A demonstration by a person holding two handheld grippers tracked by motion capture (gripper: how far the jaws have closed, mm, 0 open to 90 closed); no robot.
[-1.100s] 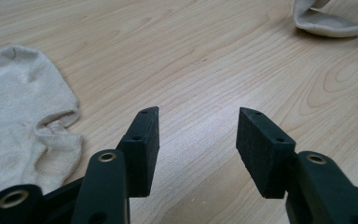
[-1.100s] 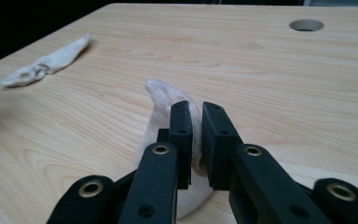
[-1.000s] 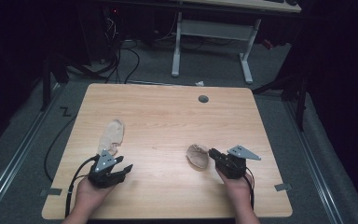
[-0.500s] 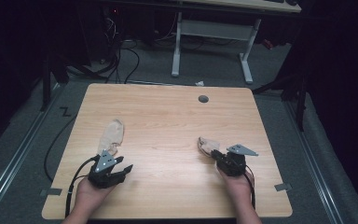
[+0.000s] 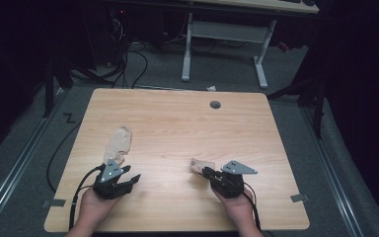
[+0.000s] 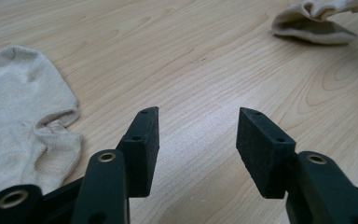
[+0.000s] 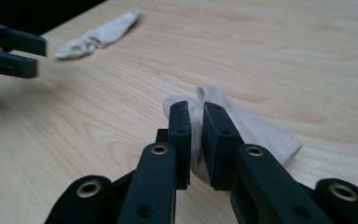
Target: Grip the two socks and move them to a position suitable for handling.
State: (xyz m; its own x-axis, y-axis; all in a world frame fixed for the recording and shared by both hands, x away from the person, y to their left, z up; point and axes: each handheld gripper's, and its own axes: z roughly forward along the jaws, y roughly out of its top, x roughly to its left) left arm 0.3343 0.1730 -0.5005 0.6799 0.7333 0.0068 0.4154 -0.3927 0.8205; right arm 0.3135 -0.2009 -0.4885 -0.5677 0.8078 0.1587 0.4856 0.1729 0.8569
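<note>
With its jaws clamped on a beige sock [image 7: 242, 128] at lower centre, the right gripper [image 7: 196, 112] probably lifts next, while the left gripper [image 6: 198, 122] gapes empty beside the other sock [image 6: 25, 112] at left.

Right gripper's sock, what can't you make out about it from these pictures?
- Sock, right gripper view: the pinched fold is hidden between the right gripper's jaws.
- High view: the sock is too small to tell toe from cuff, and the gripper covers its near end.
- Left gripper view: the sock is cut off by the top edge.
</note>
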